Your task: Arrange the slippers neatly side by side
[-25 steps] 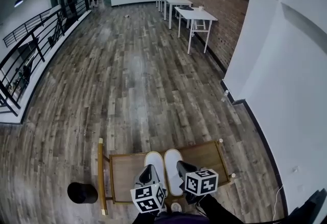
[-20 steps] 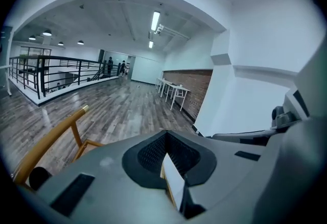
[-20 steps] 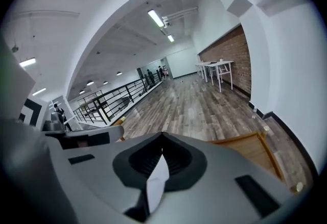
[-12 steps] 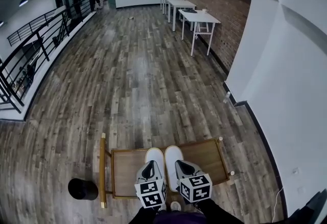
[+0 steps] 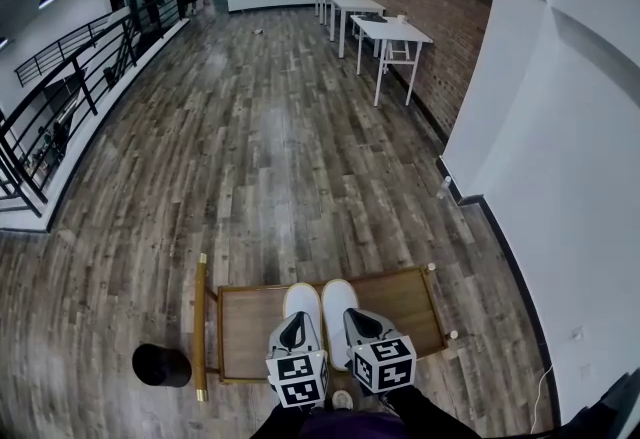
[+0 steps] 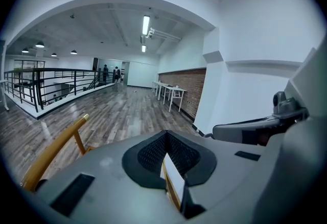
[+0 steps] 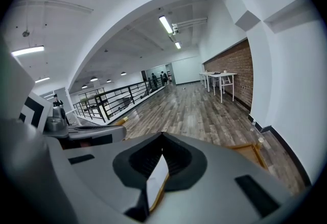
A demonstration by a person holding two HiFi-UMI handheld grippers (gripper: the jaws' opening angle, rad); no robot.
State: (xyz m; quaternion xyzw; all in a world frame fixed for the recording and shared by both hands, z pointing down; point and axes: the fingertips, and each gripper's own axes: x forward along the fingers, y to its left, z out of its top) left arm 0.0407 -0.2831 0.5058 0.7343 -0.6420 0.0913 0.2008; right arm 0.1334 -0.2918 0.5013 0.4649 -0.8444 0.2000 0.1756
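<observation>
Two flat white slippers lie side by side, toes pointing away from the person, touching or nearly so, on a low wooden cart w/ a brass-coloured frame. In the head view the left slipper and the right slipper sit at the cart's middle. The left gripper hangs over the left slipper's heel end and the right gripper over the right one's, marker cubes toward the person. A round black object stands on the grey wood-plank floor just left of the cart. White tables line a brick wall far off, and a black railing runs along the left.

Left gripper view: the left gripper has its jaws closed, black pads meeting at the tips w/ nothing clamped. A sliver of the left slipper shows through the slit below. The cart's brass rail is at left, the right gripper at right.

Right gripper view: the right gripper also has its tips pressed together and is empty. A strip of the right slipper shows under them. The left gripper is at left, a cart corner at right.
</observation>
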